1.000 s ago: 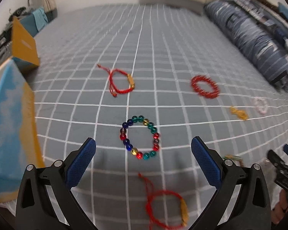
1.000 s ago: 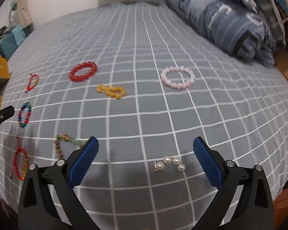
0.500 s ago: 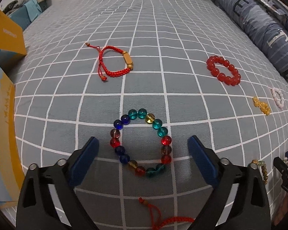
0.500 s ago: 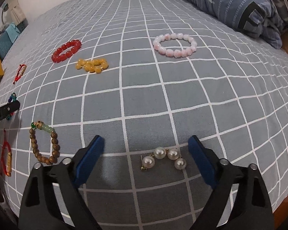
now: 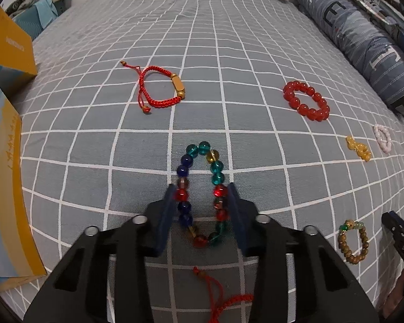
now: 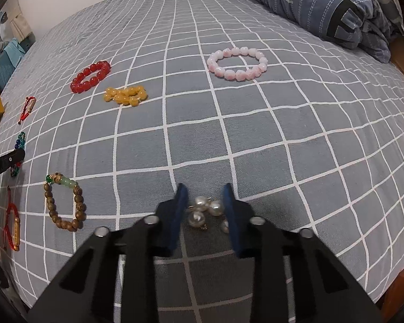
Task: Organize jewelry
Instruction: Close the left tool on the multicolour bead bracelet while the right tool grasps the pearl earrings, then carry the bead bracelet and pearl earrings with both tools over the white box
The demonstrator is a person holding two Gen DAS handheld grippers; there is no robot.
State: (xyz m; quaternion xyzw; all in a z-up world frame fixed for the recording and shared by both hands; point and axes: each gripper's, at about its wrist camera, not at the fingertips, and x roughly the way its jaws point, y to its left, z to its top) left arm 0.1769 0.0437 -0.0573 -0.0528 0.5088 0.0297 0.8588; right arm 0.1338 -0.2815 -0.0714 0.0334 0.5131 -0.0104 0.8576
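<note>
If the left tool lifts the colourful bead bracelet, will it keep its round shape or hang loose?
It will probably hang loose: the bead bracelet is already squeezed into a narrow oval between the left tool pads. The round, glossy beads may slip or roll, so the grip looks uncertain.

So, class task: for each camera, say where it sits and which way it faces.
Left wrist: on the left gripper, looking along its fingers over the bed; jaws pinch the multicolour bracelet.
Right wrist: on the right gripper, same heading; jaws close round the pearls.
Shared: the red bracelet, also.
</note>
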